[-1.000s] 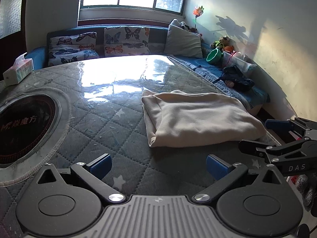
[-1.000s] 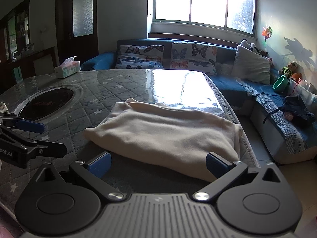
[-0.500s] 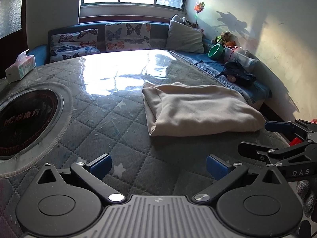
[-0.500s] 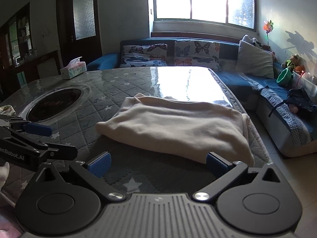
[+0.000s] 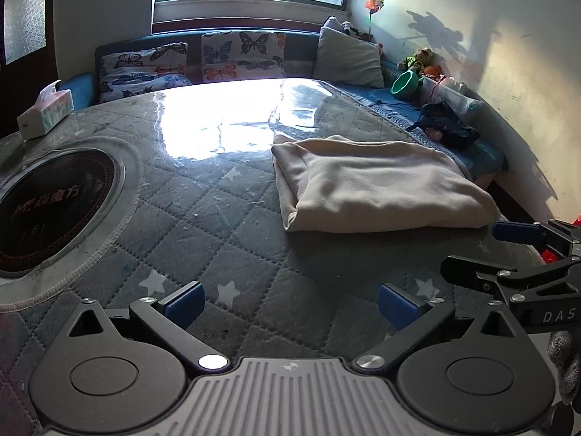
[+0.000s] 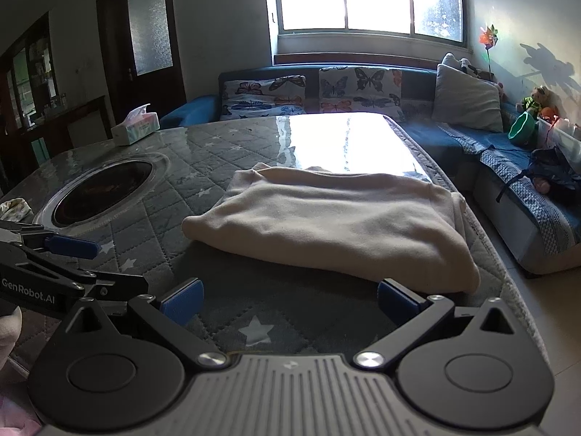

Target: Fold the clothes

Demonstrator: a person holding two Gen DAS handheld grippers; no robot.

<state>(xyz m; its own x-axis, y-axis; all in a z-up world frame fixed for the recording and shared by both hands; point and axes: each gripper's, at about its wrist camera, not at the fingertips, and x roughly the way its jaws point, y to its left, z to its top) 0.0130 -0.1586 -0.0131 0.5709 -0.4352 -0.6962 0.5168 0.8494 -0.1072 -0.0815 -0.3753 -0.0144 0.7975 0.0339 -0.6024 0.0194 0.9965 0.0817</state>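
— So, is the folding done?

— Looks nearly done to me. The cream top lies folded in a neat block on the quilted table, near the sofa-side edge.

— And the tongs?

— The left gripper and the right gripper both gape wide, holding nothing, just short of the cloth. Maybe one more fold, maybe none.

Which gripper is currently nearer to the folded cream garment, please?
Right. The right gripper sits just short of the cream garment's near edge; the left gripper hangs farther back, off its left corner.
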